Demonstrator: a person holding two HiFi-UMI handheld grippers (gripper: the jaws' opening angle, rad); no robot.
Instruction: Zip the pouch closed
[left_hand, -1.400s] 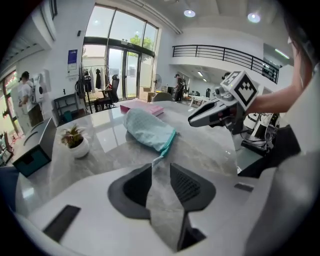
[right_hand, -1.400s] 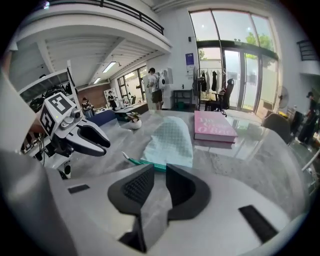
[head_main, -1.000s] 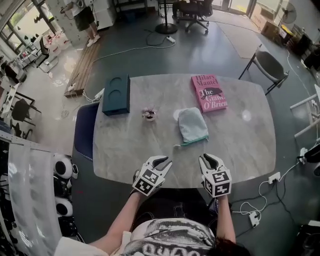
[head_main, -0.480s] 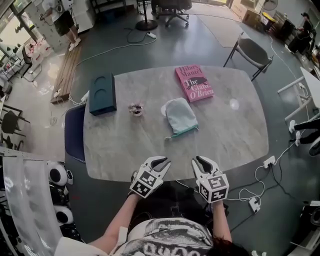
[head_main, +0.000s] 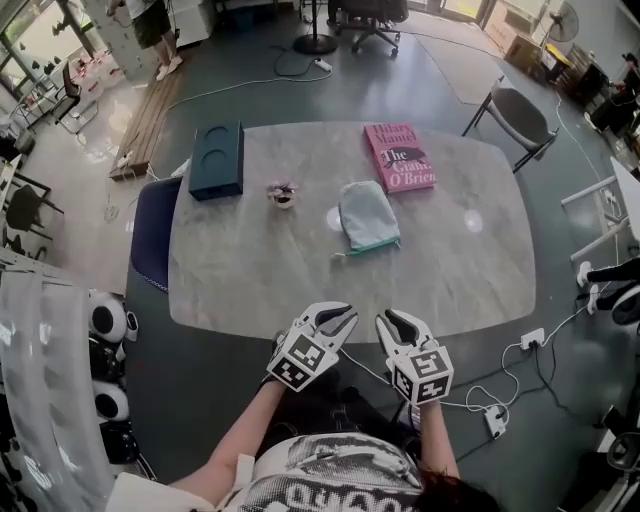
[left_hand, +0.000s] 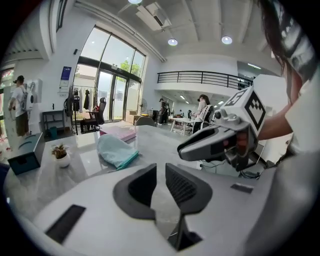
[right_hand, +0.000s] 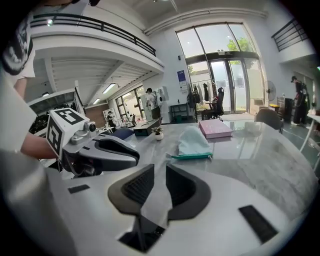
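Observation:
The pouch (head_main: 368, 215) is pale blue cloth with a teal zip edge, lying flat on the marble table (head_main: 450, 270) past its middle. It also shows in the left gripper view (left_hand: 116, 150) and the right gripper view (right_hand: 194, 142). Both grippers hang side by side off the table's near edge, well short of the pouch. My left gripper (head_main: 340, 318) (left_hand: 161, 170) has its jaws closing, a narrow gap left and nothing between them. My right gripper (head_main: 392, 322) (right_hand: 160, 172) stands open by a small gap, also empty.
A pink book (head_main: 400, 157) lies just beyond the pouch. A small potted plant (head_main: 282, 193) and a dark teal box (head_main: 217, 160) stand at the table's far left. A blue seat (head_main: 150, 235) is at the left edge, a grey chair (head_main: 520, 115) at the far right, cables (head_main: 500, 410) on the floor.
Both grippers have drawn back from over the table's near edge and come closer together. The left jaws have narrowed. The pouch has not moved on the table.

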